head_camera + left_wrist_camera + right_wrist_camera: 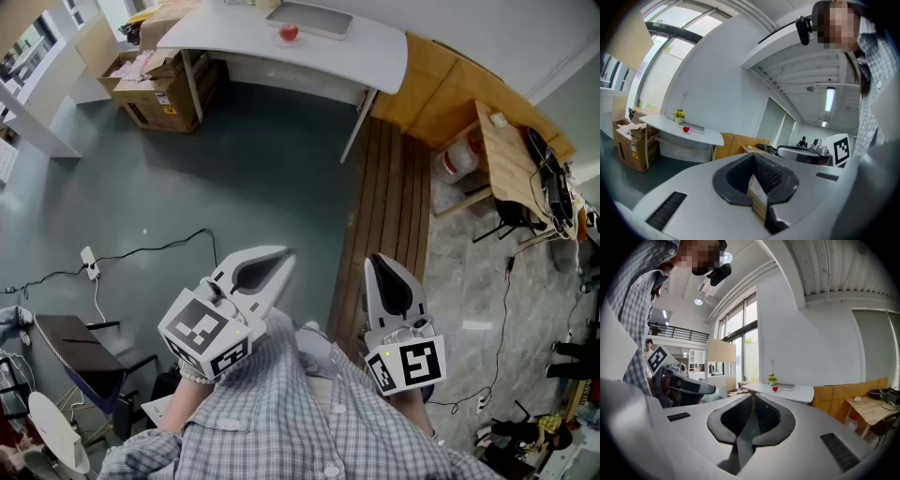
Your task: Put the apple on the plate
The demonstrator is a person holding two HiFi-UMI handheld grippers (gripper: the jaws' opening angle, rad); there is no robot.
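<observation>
- Standing well back from the work, per head view: apple (289, 32) sits on the far white bench (375, 52), well apart from both tongs, open floor between.
- Head view: left tongs (281, 255) and right tongs (380, 261) are held near the body, tips aimed far. The apple lies far ahead, roughly above the left tip. Neither hand is clearly nearer.
- Head view: a flat grey slab (314, 19) lies just right of the apple. No plate can be made out at this range. Cardboard boxes (155, 89) sit under the bench's left end.
- Left gripper view: the left tongs (753, 157) are pressed together at the tips, with nothing between. The apple (686, 129) shows far and left of the jaw line, beside a small flower pot (678, 114).
- Right gripper view: the right tongs (752, 397) are also pressed together and empty. The apple (775, 389) is far off, just right of the jaw line, so this side points at it more nearly.
- Apple is round with no long axis to speak of; stem direction is too small to tell.
- Judgement: task not started. The next move needs a walk up to the bench and the tongs spread before any grasp.
</observation>
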